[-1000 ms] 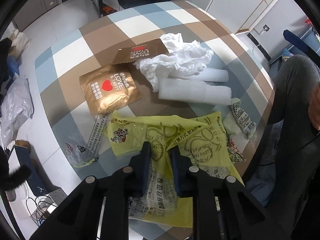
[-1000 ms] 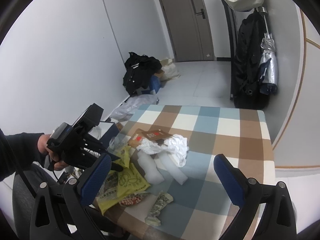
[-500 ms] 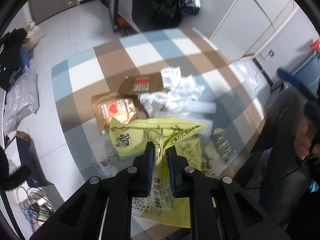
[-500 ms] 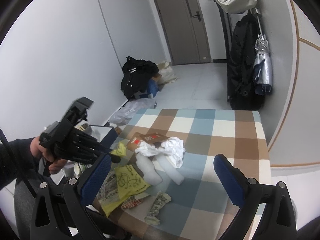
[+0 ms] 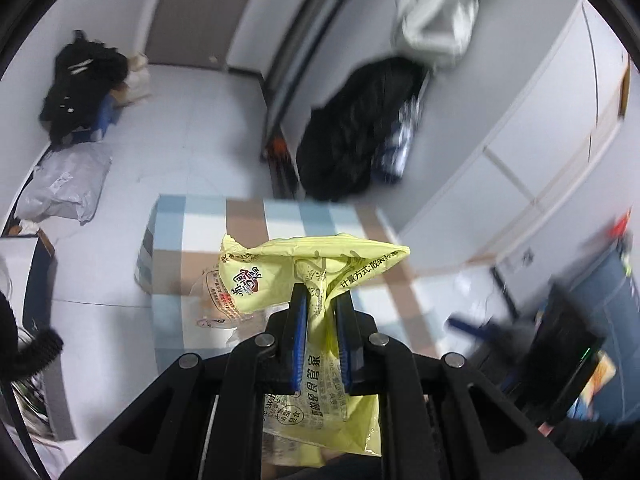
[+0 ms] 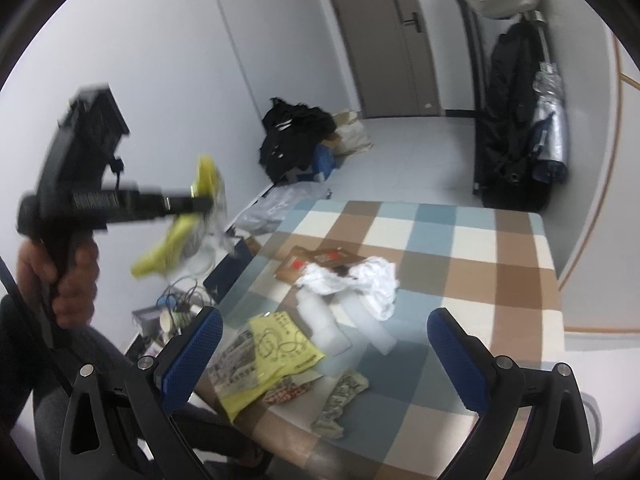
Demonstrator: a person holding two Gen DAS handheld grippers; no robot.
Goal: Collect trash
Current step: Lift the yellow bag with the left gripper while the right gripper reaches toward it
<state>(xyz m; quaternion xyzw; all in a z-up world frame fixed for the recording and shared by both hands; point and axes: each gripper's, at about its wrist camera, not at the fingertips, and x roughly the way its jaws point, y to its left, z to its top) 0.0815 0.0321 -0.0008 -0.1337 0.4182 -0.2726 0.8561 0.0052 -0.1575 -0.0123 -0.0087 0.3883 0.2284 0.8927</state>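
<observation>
My left gripper [image 5: 321,300] is shut on a yellow printed wrapper [image 5: 280,272], which hangs in the air clear of the checked table [image 5: 244,216]. From the right wrist view the left gripper [image 6: 204,204] is raised at the left, off the table's side, with the yellow wrapper [image 6: 176,240] dangling from it. My right gripper [image 6: 324,344] stands open above the near table edge, nothing between its fingers. On the table lie a second yellow wrapper [image 6: 280,344], crumpled white tissue [image 6: 360,280], white foam pieces [image 6: 328,320], a brown packet [image 6: 312,260] and small crumpled wrappers [image 6: 340,400].
The checked table [image 6: 460,240] has bare cloth on its far and right parts. On the floor at the left are cables and a paper cup [image 6: 170,320], a grey plastic bag [image 6: 276,204] and black bags [image 6: 296,136]. A coat rack [image 6: 516,120] stands by the door.
My left gripper closed on the yellow wrapper, lifted it off the table and rolled, so its view now points across the room. The right gripper stayed in place.
</observation>
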